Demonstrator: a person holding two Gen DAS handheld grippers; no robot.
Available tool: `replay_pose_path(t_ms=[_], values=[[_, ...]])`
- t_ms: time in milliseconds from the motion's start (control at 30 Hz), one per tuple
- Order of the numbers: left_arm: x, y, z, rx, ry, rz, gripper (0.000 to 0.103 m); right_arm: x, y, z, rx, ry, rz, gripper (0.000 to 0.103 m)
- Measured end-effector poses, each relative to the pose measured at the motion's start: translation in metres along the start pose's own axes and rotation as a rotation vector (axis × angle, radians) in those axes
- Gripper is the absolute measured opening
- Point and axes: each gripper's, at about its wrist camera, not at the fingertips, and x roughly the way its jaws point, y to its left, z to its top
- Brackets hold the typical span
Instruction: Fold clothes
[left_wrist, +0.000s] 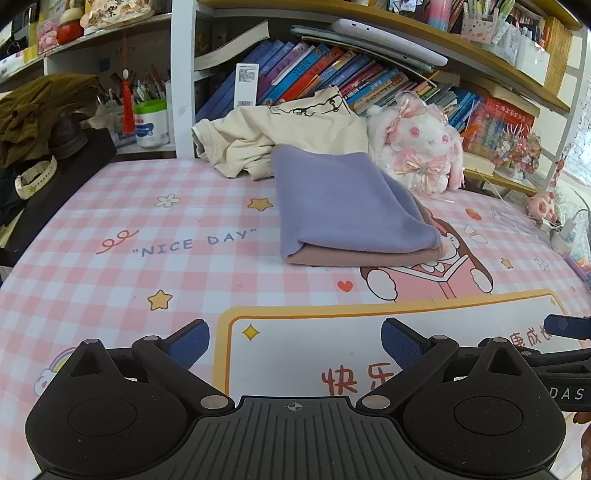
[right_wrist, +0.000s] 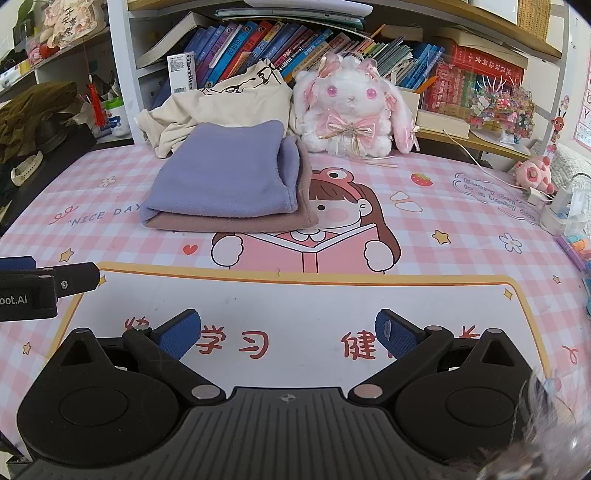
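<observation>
Sitting behind folded clothes (right_wrist: 225, 184) — plush bunny (right_wrist: 351, 107), books (right_wrist: 258, 40).

Lavender cloth (left_wrist: 343, 199) over mauve cloth (left_wrist: 365, 256), cream garment (left_wrist: 258, 138), pink-and-white checked mat (left_wrist: 110, 221), blue-padded tools.

Bare desk mat (right_wrist: 295, 299) near side, folded clothes (right_wrist: 225, 184), cream garment (right_wrist: 221, 107), plush rabbit (right_wrist: 351, 107) blocking the back

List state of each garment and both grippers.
purple garment: folded, stacked on the pink one.
pink garment: folded, flat on mat, bottom of stack.
cream garment: crumpled, unfolded, behind the stack.
left gripper: open, empty.
right gripper: open, empty.
</observation>
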Motion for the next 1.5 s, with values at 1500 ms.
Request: replay_pose_path(t_ms=[1500], values=[[0.012,0.002,0.004,0.005,0.03,0.018,0.101,0.013,0.005,0.003,-0.003,0.019,0.0,0.102]])
